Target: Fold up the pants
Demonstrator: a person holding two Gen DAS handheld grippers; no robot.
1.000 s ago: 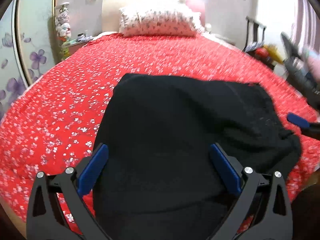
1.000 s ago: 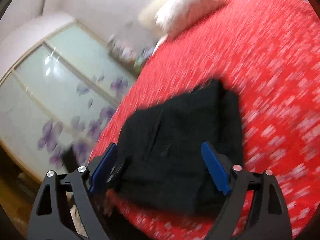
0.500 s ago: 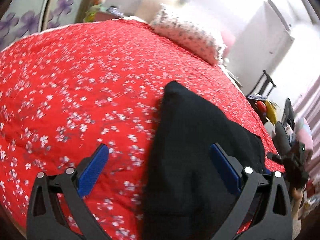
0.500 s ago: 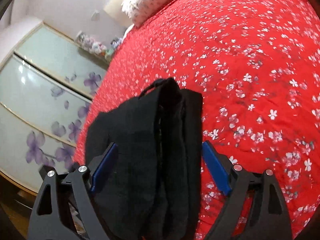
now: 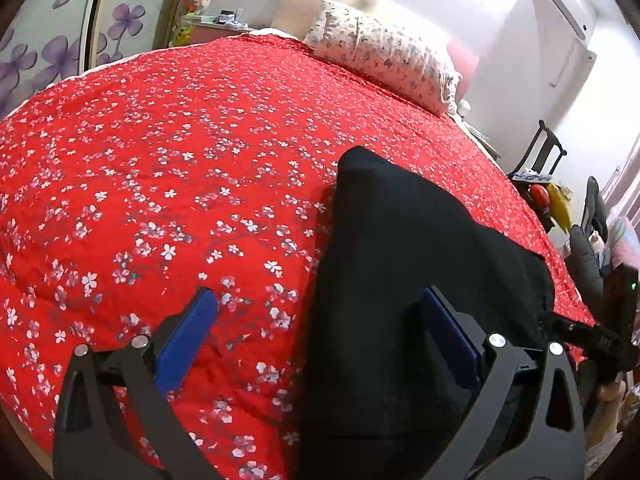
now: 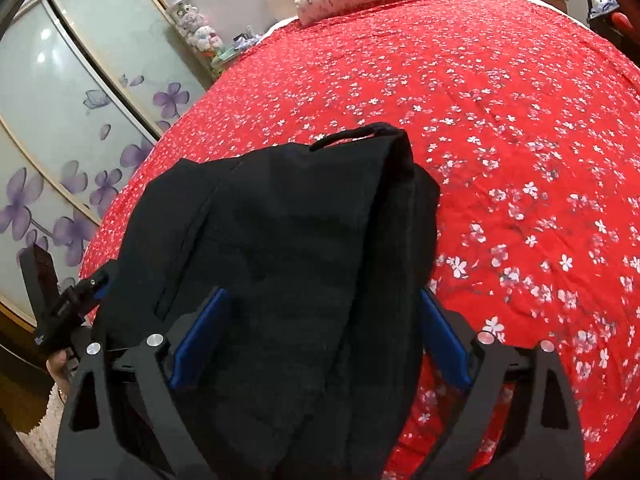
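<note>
Black pants (image 6: 280, 264) folded into a thick bundle near the foot edge of the red flowered bedspread (image 5: 168, 168).

Layered edges run lengthwise, the long axis pointing toward the floral pillow (image 5: 384, 64). Left gripper (image 5: 320, 332) hangs released; right gripper (image 6: 320, 332) is opening, pants between the pads, ungripped.

The pants (image 6: 280, 240) are plain black. The bedspread (image 5: 180, 140) is bright red, strewn with small white blossoms. The pillow (image 5: 384, 60) is white with a fine greyish print, and the wardrobe doors (image 6: 60, 120) are pale, frosted, with purple flowers.
</note>
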